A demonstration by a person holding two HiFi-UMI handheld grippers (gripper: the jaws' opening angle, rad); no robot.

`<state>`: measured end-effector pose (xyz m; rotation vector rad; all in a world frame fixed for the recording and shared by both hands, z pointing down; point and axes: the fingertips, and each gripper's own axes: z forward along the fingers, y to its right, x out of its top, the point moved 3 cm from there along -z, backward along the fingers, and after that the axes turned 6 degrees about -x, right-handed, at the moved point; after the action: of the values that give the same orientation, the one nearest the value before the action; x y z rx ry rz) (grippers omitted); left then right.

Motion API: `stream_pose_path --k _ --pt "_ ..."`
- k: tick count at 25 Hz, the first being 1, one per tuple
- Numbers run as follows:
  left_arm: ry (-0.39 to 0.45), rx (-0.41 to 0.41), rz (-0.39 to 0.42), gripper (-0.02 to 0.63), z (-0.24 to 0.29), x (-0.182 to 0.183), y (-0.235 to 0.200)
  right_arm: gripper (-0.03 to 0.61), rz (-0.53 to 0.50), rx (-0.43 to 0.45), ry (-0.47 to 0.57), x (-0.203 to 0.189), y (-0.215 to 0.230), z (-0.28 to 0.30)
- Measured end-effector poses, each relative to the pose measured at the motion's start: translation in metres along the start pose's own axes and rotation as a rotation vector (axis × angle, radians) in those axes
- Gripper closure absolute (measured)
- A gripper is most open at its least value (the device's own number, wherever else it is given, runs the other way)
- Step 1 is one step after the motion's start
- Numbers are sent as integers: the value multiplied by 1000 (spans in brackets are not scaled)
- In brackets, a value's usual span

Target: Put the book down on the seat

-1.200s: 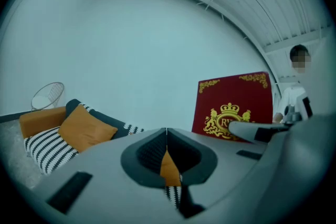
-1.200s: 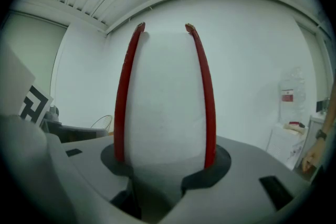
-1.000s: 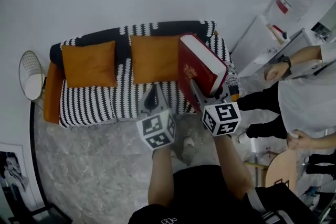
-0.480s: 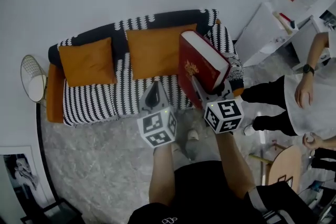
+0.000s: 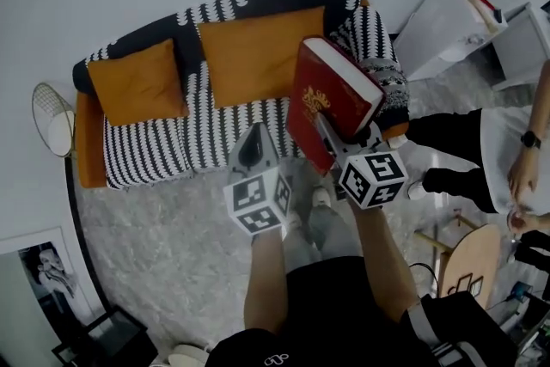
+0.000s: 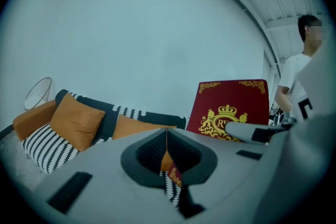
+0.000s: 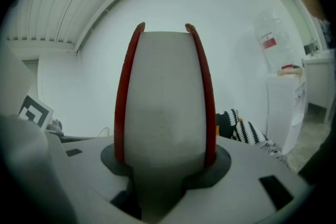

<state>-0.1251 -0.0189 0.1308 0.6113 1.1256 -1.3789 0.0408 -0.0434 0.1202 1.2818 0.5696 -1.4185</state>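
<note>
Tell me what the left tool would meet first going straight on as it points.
Probably the sofa seat, below the big cushion; depth is unclear. The left tool points there, and the book stands right of that line.

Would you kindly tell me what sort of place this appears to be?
Probably a lounge corner, perhaps in an office or studio: a striped sofa with orange cushions, a water dispenser, and a framed picture by the wall.
</note>
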Motion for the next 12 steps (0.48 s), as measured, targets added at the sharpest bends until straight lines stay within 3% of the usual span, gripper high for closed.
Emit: stream_pose_path --k 12 --pt "-180 9 -11 600 41 -69 2 350 358 20 -70 -71 58 25"
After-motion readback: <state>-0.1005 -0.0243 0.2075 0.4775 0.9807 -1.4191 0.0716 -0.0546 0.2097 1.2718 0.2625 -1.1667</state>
